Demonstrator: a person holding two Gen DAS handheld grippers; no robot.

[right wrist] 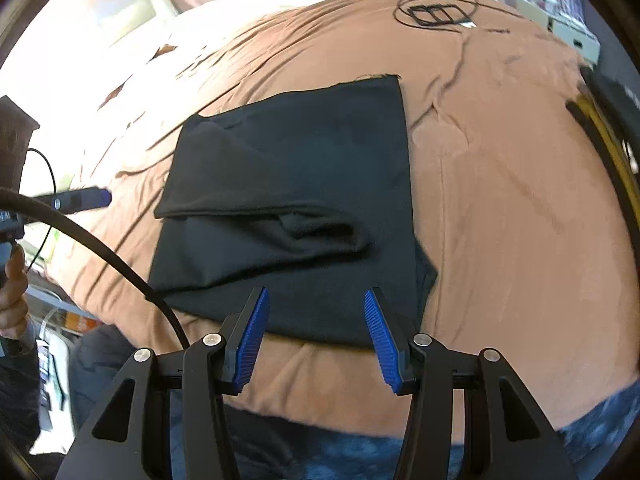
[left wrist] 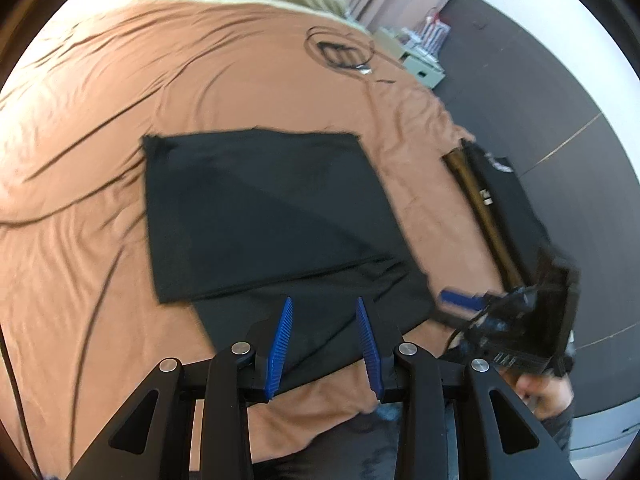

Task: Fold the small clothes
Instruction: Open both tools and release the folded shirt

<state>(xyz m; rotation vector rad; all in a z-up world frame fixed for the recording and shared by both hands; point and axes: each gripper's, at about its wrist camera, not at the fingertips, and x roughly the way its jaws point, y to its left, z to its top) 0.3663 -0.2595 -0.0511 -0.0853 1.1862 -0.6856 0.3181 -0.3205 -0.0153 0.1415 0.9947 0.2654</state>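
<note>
a black garment (left wrist: pixel 256 208) lies flat on a bed covered with a brown bedspread (left wrist: pixel 100 160), partly folded: one layer is doubled over the rest, with a straight fold edge running across it. in the right wrist view the same garment (right wrist: pixel 296 184) shows a soft rumpled roll along that fold, near its middle.

left tongs (left wrist: pixel 325 344): spread wide, nothing between the blue ribbed pads. they hover over the near edge of the garment; contact with the cloth cannot be told.

right tongs (right wrist: pixel 316 340): also spread wide, holding nothing, over the near hem of the garment. seen from the left wrist view, the right tongs (left wrist: pixel 460 298) sit blurred at the right of the garment's near corner, gripped by the person's hand (left wrist: pixel 540 392).

from the right wrist view the left tongs (right wrist: pixel 100 197) show at far left, just off the garment's left side, above the bedspread.

a black cable (right wrist: pixel 112 256) arcs across the lower left of the right wrist view.

on the far part of the bed, a coiled dark cord with a small dark object (left wrist: pixel 340 53) rests on the bedspread, well apart from the garment. at the bed's right edge lies a dark and tan bundle (left wrist: pixel 492 204); what it is cannot be told. dark floor (left wrist: pixel 540 92) beyond the bed.
</note>
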